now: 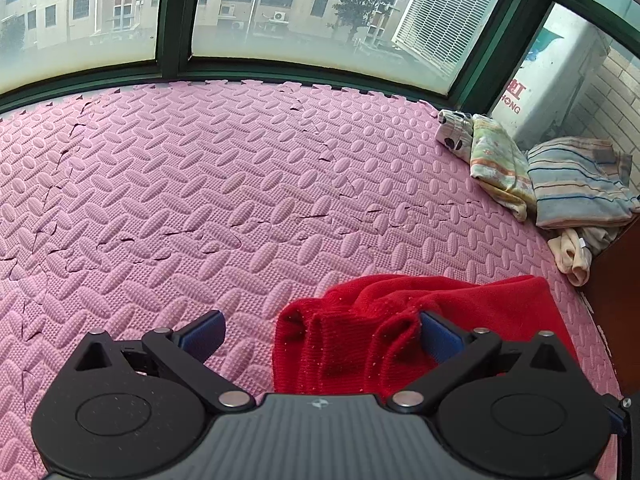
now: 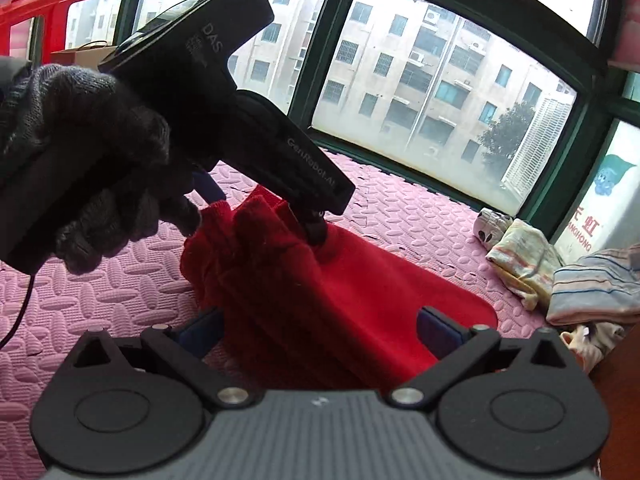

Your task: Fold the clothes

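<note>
1. The red knit garment (image 2: 328, 280) lies on the pink foam mat (image 1: 200, 184), bunched into upright ridges at its near-left end and flatter toward the right.
2. In the left wrist view, the left claw (image 1: 320, 334) stands wide open; its right blue pad touches the bunched red knit, its left pad hangs over bare mat. Nothing is pinched.
3. In the right wrist view, the right claw (image 2: 320, 330) is also spread open, both pads hovering above the red cloth without gripping.
4. The same view shows a gloved hand (image 2: 80, 168) holding the other gripper, whose tip presses down into the folds of the garment.
5. Judged by its look, the knit is soft, limp and light. It will sag and stretch when lifted, and it will not hold a crease on its own.
6. The ribbed texture should give the pads good friction, so slipping seems unlikely; snagging a loop is the greater risk.
7. A good hold is probably a single-layer edge or corner, such as the hem, not the thick bunched ridges.
8. Other clothes (image 1: 560, 184) are heaped at the far right of the mat, well apart from the red piece.
</note>
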Tool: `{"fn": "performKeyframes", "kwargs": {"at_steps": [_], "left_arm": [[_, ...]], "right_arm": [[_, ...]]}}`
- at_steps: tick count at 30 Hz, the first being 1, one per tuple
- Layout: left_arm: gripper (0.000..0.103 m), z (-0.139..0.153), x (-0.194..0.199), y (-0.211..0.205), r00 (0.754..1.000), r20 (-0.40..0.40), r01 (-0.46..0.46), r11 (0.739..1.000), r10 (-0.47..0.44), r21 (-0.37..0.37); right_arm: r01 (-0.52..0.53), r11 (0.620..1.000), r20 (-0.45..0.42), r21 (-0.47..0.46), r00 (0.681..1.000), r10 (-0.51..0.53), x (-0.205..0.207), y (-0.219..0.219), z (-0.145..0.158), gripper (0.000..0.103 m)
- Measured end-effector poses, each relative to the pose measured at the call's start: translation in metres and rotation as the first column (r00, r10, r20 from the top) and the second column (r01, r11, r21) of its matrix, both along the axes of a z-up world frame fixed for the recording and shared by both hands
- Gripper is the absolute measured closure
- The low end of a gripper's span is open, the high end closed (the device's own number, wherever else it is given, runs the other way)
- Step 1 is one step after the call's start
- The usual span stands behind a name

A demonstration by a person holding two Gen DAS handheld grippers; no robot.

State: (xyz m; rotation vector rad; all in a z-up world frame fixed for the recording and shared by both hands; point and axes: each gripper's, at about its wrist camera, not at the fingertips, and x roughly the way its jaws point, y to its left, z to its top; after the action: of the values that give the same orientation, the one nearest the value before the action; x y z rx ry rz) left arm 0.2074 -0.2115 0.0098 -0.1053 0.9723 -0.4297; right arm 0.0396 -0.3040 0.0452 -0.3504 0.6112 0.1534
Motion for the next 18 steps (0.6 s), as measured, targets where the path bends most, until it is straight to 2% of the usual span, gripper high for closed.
{"fn": "performKeyframes", "kwargs": {"at_steps": [5,8,16,18], "left_arm": [[0.0,0.003,-0.004,0.001,1.0,-0.004,-0.007,1.0,0.007,-0.007],[0.0,0.007,-0.007,0.001,1.0,0.014,0.006,1.0,-0.006,0.005],[0.0,0.004,-0.003,0.004,1.0,0.002,0.021,1.0,-0.021,0.023],[0.0,0.004,-0.004,0.005,1.0,0.001,0.022,1.0,-0.022,0.017]], "right_arm": [[-0.091,0.993,0.01,0.073,0.996,0.09,-0.004,0.006,0.015,0.0],[-0.154,0.986,0.023,0.069,0.988,0.153,0.001,0.02,0.017,0.0],[-0.245,0.96,-0.105,0.137,0.96,0.26,0.018,0.03,-0.008,0.0],[-0.241,0.963,-0.088,0.119,0.964,0.252,0.013,0.031,-0.009,0.0]]}}
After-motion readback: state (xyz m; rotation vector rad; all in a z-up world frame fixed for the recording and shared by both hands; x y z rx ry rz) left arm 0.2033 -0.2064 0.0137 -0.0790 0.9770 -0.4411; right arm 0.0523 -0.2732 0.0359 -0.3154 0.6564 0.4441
